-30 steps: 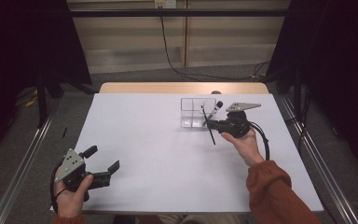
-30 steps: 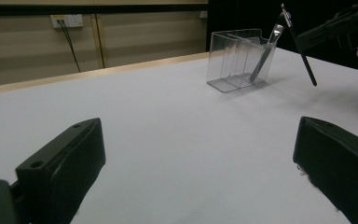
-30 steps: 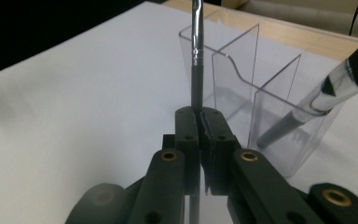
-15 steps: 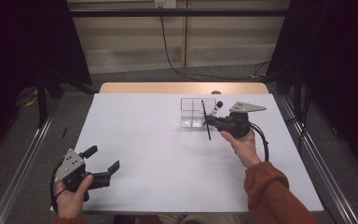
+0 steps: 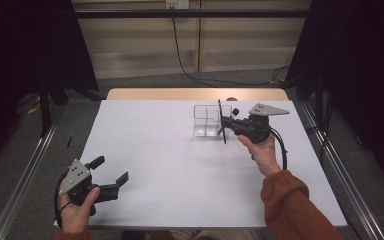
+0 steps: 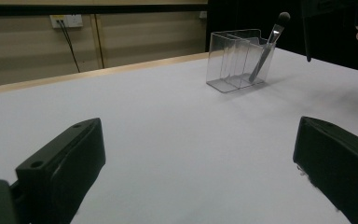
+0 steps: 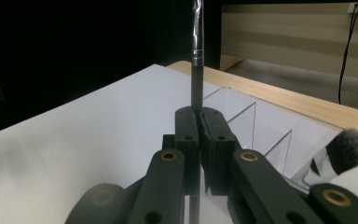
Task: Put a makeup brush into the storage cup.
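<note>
Down the left side of the room hangs a dark curtain, with a metal floor rail (image 5: 22,172) running along the grey floor beside the table. The wide white tabletop (image 5: 170,160) has a strip of pale wood showing along its far edge. At the near left corner the left gripper (image 5: 111,173) is held low over the white surface in a hand, its two black jaws standing wide apart with nothing between them. Behind the table a beige panelled wall carries a socket plate (image 5: 176,4), and a black cable (image 5: 182,60) drops from it to the floor. Right of centre, toward the far edge, a clear plastic organiser box (image 5: 206,120) with several compartments stands on the table; in the left gripper view a silver-handled makeup brush (image 6: 266,44) leans inside one compartment, bristles up. Just beside the box, on its right, the right gripper (image 5: 225,124) has its jaws clamped tight on a thin dark-handled brush (image 5: 221,121), which stands about upright, just beside the box's near right corner. The hand holding it wears an orange sleeve (image 5: 295,205). More dark curtain closes the right side.
</note>
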Tool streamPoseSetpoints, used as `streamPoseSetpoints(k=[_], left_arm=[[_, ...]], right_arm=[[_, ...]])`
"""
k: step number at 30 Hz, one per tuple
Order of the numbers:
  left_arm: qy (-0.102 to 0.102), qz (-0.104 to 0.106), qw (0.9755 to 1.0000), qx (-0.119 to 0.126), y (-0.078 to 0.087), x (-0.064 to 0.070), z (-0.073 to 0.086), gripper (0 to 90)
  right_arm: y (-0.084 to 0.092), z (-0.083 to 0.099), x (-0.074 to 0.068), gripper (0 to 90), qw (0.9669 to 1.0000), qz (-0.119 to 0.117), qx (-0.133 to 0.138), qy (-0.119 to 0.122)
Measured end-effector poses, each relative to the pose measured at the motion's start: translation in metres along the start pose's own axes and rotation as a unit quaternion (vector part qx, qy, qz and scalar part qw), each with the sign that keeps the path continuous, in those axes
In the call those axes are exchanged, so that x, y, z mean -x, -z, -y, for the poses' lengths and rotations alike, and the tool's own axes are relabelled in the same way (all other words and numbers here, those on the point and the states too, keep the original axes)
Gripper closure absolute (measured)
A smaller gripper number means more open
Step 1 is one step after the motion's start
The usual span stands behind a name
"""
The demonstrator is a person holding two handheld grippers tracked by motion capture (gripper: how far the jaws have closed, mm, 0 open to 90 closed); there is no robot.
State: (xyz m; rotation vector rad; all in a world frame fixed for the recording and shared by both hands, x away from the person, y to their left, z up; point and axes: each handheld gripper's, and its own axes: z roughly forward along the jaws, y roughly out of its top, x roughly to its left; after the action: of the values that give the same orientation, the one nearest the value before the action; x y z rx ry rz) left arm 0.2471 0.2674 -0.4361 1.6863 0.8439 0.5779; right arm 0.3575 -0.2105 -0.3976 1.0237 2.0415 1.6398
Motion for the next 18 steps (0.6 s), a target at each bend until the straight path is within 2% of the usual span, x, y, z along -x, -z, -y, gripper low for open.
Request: streamPoseSetpoints(k=[3, 18], left_arm=[[0.002, 0.0, 1.0, 0.0, 0.0, 0.0, 0.0, 2.3], [0.003, 0.0, 1.0, 0.001, 0.0, 0.0, 0.0, 2.2]], right_arm=[[0.0, -0.005, 0.001, 86.0, 0.9999, 0.002, 0.013, -0.001], [-0.013, -0.032, 0.009, 86.0, 0.9994, 0.025, 0.023, 0.01]])
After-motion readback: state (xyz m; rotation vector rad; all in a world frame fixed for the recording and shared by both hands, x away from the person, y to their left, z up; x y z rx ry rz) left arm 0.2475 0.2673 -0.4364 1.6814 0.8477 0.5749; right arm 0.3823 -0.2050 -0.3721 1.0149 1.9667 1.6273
